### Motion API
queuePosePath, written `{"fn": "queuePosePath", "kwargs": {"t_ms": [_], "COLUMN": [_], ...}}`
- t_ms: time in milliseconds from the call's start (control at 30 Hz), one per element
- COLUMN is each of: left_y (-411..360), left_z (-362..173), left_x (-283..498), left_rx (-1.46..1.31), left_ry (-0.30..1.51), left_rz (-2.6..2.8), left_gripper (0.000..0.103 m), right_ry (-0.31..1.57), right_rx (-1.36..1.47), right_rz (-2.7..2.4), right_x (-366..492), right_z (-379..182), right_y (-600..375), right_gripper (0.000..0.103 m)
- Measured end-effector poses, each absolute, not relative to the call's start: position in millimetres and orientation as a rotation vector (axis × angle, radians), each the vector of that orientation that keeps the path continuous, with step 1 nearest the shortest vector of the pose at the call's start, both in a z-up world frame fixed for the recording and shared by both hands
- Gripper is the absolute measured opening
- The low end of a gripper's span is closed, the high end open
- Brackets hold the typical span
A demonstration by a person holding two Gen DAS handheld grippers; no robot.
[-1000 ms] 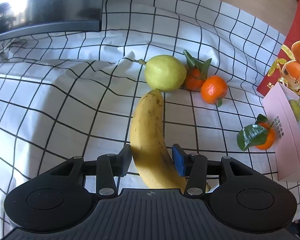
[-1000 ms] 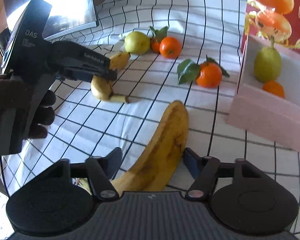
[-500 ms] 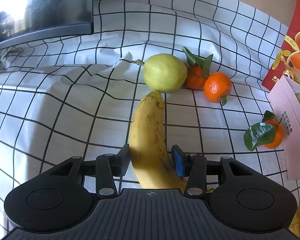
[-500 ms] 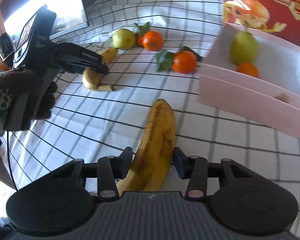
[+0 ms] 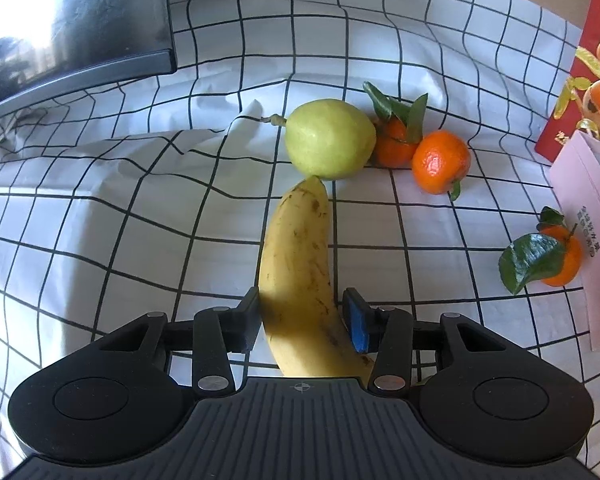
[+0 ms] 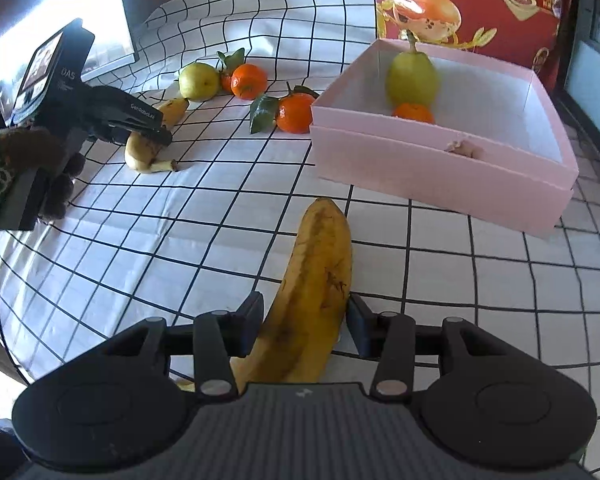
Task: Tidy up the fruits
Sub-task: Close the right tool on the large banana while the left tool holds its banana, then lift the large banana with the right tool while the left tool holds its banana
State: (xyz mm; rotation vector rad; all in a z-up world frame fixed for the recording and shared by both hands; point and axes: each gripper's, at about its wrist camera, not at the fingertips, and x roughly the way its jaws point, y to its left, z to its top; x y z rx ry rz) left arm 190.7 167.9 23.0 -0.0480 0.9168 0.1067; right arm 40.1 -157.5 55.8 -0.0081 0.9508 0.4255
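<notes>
Both grippers closed on bananas: left gripper [image 5: 304,318] has its pads against a yellow banana [image 5: 300,264] whose tip sits just beside the pear [image 5: 329,138] on the checked cloth [image 5: 100,240]; right gripper [image 6: 304,324] clamps a browner banana [image 6: 320,280], tip pointing toward the pink box [image 6: 440,168]. Box already holds a pear and a mandarin; three more mandarins, one [image 5: 440,162] near the pear, sit loose on the cloth. Can't tell whether either banana is clear of the cloth. Risks as I see them: both grips are near the stem end, so the long free end could swing or pivot in the jaws on lift — the left one could knock the pear and roll it into the mandarins. Right banana looks soft, so squeezing harder could bruise it. Low carry could catch the box's front wall — approach from above
</notes>
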Motion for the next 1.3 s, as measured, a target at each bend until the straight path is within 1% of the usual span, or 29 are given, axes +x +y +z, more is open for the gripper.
{"fn": "queuePosePath", "kwargs": {"t_ms": [267,333,667,867,1033,1200,1267,1300], "left_y": [159,150,103,89,90,91,91,91], "left_z": [30,35,41,35,32,31,31,31], "left_x": [163,153,101,90,91,91,91,91], "left_rx": [-0.101,-0.099,-0.063,-0.064,-0.08,-0.079,-0.079,-0.079], "left_ry": [0.921,0.927,0.979,1.01,1.017,1.02,1.022,1.021], "left_rz": [0.03,-0.001,-0.175,-0.201,-0.186,-0.187,-0.189,-0.188], "left_gripper": [0.044,0.043,0.042,0.042,0.042,0.042,0.042,0.042], "right_ry": [0.926,0.927,0.913,0.894,0.89,0.887,0.897,0.898], "right_rx": [-0.048,-0.06,-0.121,-0.145,-0.163,-0.202,-0.183,-0.178], "right_rz": [0.433,0.437,0.44,0.427,0.427,0.439,0.442,0.44], "right_x": [38,38,35,34,34,32,35,36], "right_z": [56,55,48,46,47,49,51,52], "right_y": [-155,-153,-143,-141,-140,-138,-143,-146], "right_gripper": [0.047,0.049,0.054,0.057,0.056,0.053,0.049,0.045]}}
